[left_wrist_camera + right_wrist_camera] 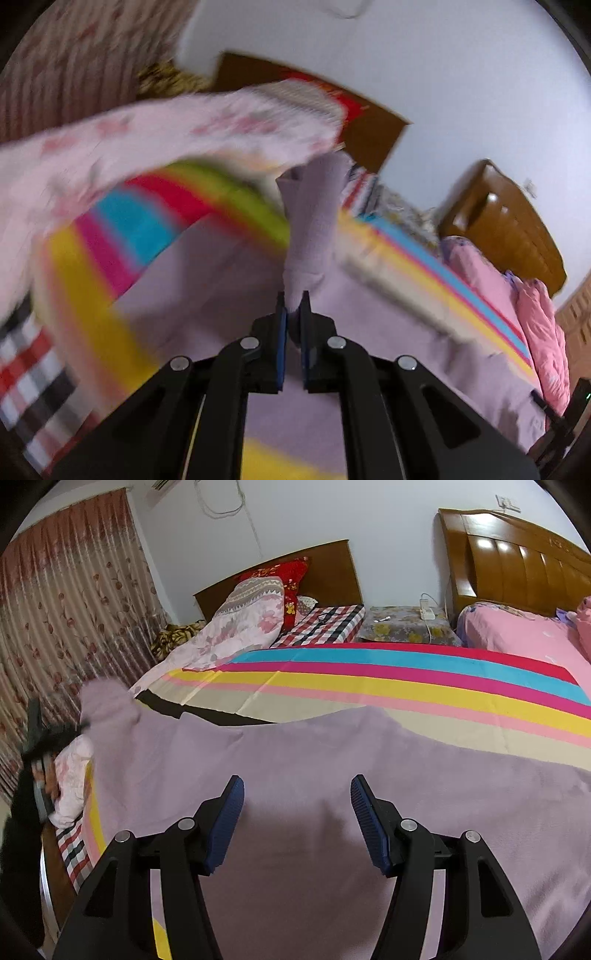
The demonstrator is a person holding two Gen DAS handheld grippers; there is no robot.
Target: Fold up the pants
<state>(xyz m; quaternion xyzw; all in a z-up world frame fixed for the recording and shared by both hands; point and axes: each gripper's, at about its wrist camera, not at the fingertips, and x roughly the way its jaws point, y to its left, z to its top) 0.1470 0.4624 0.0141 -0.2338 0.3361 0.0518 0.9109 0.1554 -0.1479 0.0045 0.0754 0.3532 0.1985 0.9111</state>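
A: Left gripper (pixel 294 304) is clenching a bunched end of the lilac pants (pixel 332 775), isn't it?

B: Yes. Its blue pads (pixel 281 332) are pressing in on a twisted rope of the fabric, which is rising up from between them in the left wrist view. That view is badly smeared, so finer details of the fold are not readable.

A: And the right gripper (pixel 297 814)?

B: Its jaws are standing apart with nothing pinched between them. It is hovering over the wide middle part of the pants, casting a shadow on the cloth just below; whether the tips are touching the cloth I cannot tell.

A: Where are the pants lying?

B: They are spreading across the near side of the bed, over the striped sheet (pixel 406 679) with its red, blue, pink, yellow and cream bands. At far left in the right wrist view one end is lifting off the sheet into a blurred hump, next to a dark blurred shape that I am reading as the other gripper.

A: What else is showing?

B: A floral quilt (pixel 236 627) is lying rolled at the far left of the bed, a red pillow (pixel 288 579) is leaning against the wooden headboard (pixel 332 568), and a pink bed (pixel 517 635) is sitting to the right. Patterned curtains (pixel 74 609) are hanging along the left.
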